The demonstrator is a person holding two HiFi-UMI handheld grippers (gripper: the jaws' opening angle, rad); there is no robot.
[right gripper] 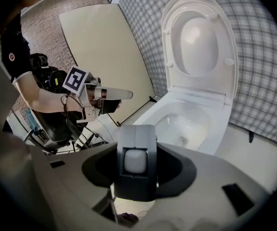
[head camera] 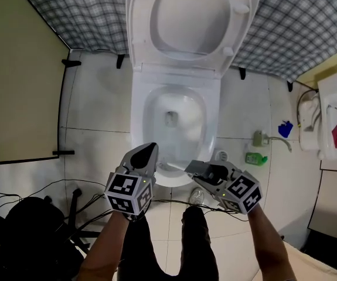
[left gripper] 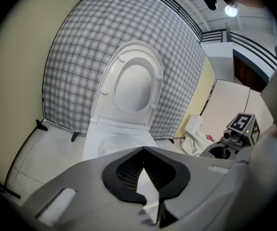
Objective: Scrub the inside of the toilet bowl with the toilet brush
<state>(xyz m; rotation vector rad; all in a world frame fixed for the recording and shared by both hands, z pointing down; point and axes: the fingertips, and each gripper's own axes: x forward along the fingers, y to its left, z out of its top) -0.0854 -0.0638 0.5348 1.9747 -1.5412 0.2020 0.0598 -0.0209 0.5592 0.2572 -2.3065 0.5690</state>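
Your right gripper (head camera: pixel 190 169) has its fingers clamped on the toilet brush (head camera: pixel 171 167) at the near rim of the bowl (head camera: pixel 149 101). The left gripper (head camera: pixel 150 151) is closed and empty. Press the bristles firmly and sweep around the wall.

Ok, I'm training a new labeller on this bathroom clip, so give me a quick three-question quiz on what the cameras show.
1. True or false: the lid is shut down over the bowl.
2. Where is the green object?
A) inside the bowl
B) on the floor, right of the toilet in the head view
C) resting on the lid
3. Fill in: the cloth hung behind the toilet has a ___ pattern.

Key: 1 false, the lid stands raised and the bowl is open; 2 B; 3 checked.
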